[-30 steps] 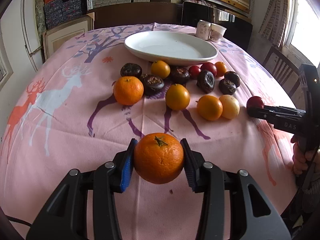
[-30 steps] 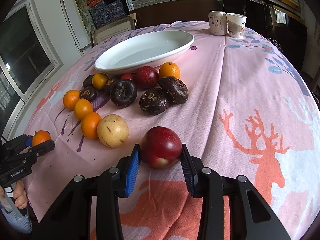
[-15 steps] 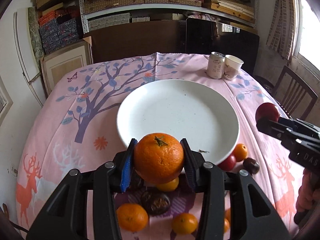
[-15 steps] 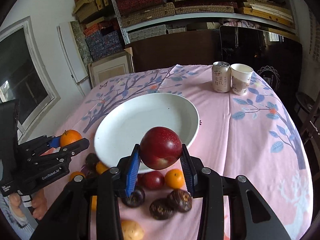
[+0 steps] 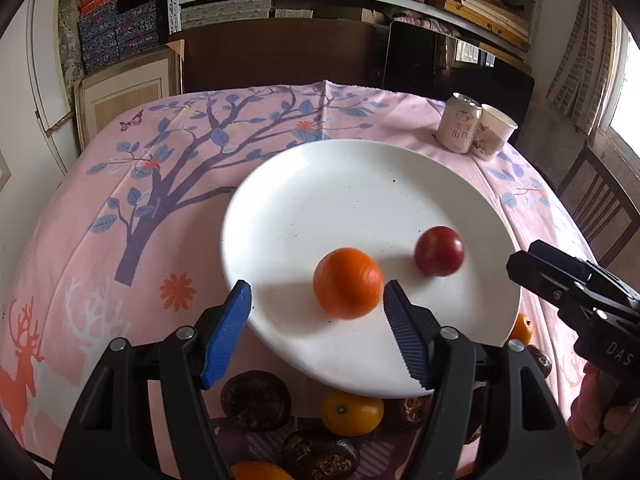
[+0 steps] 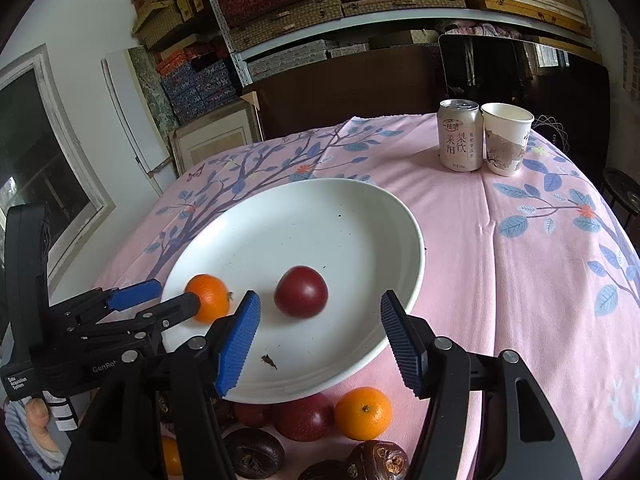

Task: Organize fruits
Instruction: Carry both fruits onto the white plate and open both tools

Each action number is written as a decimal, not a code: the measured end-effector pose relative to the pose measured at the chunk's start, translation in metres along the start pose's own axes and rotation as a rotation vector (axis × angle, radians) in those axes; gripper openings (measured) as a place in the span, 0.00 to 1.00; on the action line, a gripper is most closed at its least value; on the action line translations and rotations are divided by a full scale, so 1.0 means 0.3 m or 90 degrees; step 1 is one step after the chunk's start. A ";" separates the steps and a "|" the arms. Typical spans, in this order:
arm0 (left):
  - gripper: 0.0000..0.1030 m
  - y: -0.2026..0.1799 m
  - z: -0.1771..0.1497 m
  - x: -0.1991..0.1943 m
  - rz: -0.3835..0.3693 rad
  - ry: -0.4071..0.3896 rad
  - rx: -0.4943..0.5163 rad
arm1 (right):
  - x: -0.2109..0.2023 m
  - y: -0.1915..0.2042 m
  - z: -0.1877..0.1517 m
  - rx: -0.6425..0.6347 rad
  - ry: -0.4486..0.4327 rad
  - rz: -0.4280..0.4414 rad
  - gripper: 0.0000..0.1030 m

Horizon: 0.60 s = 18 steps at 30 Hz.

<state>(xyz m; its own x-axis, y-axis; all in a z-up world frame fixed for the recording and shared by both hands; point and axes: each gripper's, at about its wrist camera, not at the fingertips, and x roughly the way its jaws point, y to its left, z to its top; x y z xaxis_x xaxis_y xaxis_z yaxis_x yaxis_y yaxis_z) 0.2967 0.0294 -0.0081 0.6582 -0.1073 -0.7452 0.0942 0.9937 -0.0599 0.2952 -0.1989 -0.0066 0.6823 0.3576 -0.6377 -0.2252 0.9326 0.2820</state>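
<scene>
Left wrist view looks down on the round table under its pink cloth printed with deer and a tree point(image 5: 120, 208), where the wide white ceramic plate point(image 5: 320, 184) carries two loose fruits: a round orange tangerine point(image 5: 347, 282) just ahead of the left gripper point(image 5: 318, 334), and a dark red plum point(image 5: 439, 251) farther right, both blurred as if rolling. The left jaws are opening with nothing pressed between the blue pads; the right gripper point(image 6: 320, 340) likewise has its jaws opening, the plum point(image 6: 301, 291) lying free ahead of them. The chief risk, I judge, is that either round fruit keeps rolling on the smooth shallow plate and slips over the low rim onto the cloth, or that the two knock each other. A lesser one: the grippers sit close together and could clip on withdrawal, or nudge the plate, which overhangs the remaining tangerines, plums and dark wrinkled fruits below it. Writing: the pale drink can point(image 6: 459, 135) beside the paper cup point(image 6: 505, 138) bears Chinese characters, the left gripper's body reads "GenRob", partly hidden, and the right one's "DAS".
</scene>
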 end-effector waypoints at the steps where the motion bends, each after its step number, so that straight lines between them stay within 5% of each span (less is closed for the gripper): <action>1: 0.65 0.012 -0.005 -0.018 0.003 -0.008 -0.004 | -0.010 -0.005 -0.004 0.003 -0.003 0.001 0.61; 7: 0.79 0.118 -0.078 -0.144 0.077 -0.070 -0.042 | -0.095 -0.067 -0.046 0.037 -0.034 -0.026 0.68; 11: 0.83 0.211 -0.192 -0.187 0.133 -0.064 -0.088 | -0.164 -0.125 -0.111 0.066 -0.053 -0.051 0.77; 18: 0.85 0.188 -0.329 -0.246 0.088 -0.051 -0.065 | -0.214 -0.200 -0.196 0.131 -0.042 -0.030 0.82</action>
<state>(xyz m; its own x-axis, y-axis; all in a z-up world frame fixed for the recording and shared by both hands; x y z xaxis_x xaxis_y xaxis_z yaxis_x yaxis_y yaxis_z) 0.1798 0.0965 -0.0220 0.7170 0.0323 -0.6963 -0.0750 0.9967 -0.0310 0.2239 -0.2749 -0.0247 0.7338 0.3038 -0.6076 -0.0498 0.9161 0.3979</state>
